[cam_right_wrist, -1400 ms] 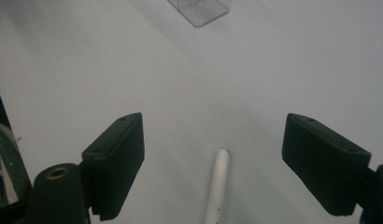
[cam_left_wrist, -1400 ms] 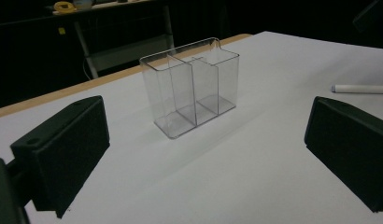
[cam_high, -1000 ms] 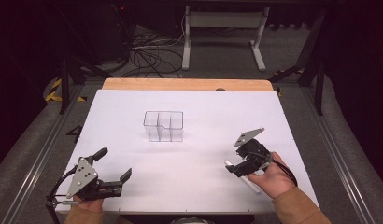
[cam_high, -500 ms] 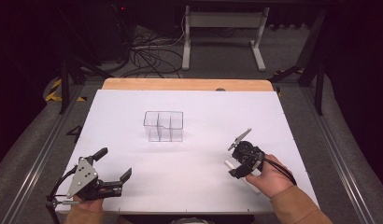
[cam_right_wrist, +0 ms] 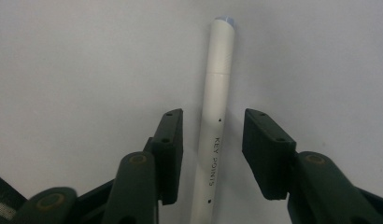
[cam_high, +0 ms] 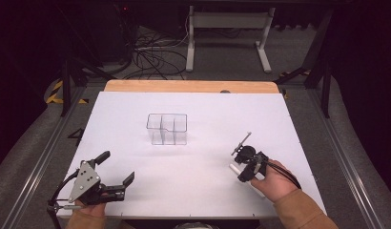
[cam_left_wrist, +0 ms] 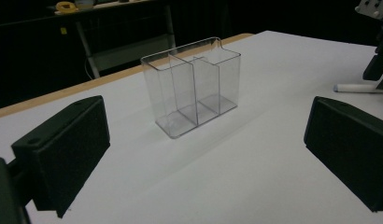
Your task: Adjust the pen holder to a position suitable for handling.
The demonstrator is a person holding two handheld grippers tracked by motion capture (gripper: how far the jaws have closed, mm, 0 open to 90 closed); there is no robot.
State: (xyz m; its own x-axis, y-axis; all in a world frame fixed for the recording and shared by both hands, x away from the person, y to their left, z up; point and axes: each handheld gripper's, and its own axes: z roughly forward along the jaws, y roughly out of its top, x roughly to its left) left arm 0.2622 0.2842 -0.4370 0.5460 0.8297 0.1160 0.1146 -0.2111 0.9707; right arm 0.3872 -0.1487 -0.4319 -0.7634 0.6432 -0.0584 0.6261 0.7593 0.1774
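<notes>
A white marker (cam_right_wrist: 218, 84) printed "KEY POINTS" lies flat on the white table (cam_high: 208, 109) at the front right. My right gripper (cam_right_wrist: 214, 114) points down over it with one jaw on each side. Its jaws have just been closing, and a thin gap still shows between each pad and the marker. In the high view the right gripper (cam_high: 243, 164) hides the middle of the marker (cam_high: 234, 168). My left gripper (cam_high: 118, 165) rests at the front left, open and holding nothing. It faces a clear plastic organizer (cam_left_wrist: 194, 88) with upright compartments, which stands near the table's middle (cam_high: 167, 129).
A wooden strip (cam_high: 184, 86) borders the table's far edge. Metal rails run along both sides. Beyond the table there are cables and the legs of a stand on the dark floor. In the left gripper view the marker's tip (cam_left_wrist: 358, 87) lies right of the organizer.
The right gripper has tipped down over the marker and shifted slightly left, and its jaws have narrowed around it. The left gripper and the organizer have stayed put.
</notes>
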